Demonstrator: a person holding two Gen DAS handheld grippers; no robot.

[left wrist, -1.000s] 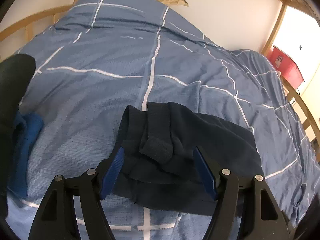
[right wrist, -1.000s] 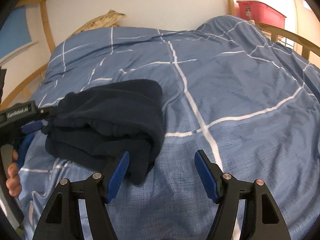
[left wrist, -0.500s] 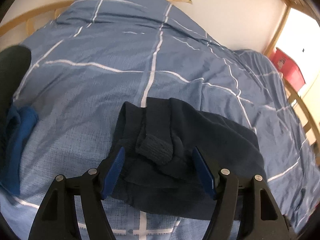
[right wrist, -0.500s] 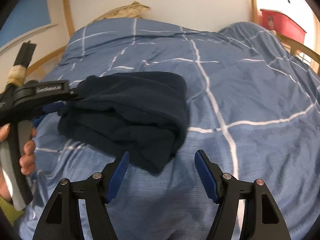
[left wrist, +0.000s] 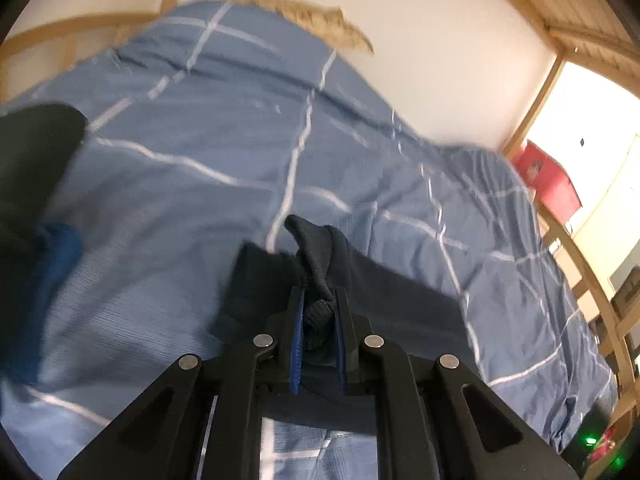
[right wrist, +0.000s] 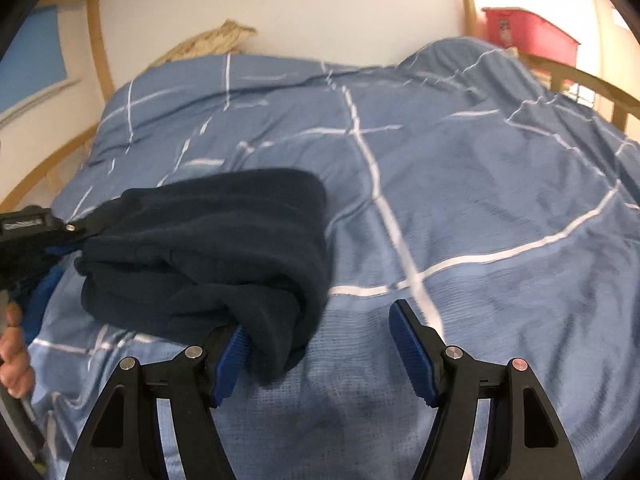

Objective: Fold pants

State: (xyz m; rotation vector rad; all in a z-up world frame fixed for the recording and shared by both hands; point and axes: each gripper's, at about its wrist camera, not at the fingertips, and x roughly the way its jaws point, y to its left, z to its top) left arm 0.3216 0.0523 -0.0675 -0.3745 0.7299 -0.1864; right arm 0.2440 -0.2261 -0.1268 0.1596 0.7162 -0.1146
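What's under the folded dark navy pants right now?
The dark navy fleece pants lie on the blue duvet with white grid lines. The duvet shows all around them; whatever sits directly beneath the bundle is covered. The left gripper pinches one end.

Loads of open duvet (right wrist: pixel 480 184) to the right of and beyond the folded pants (right wrist: pixel 224 240), so a gripper could slide through there easily. Left side's tighter: a dark and blue clothes pile (left wrist: pixel 44 240) sits there, with the wooden bed rail (left wrist: pixel 592 292) fencing the far edge.
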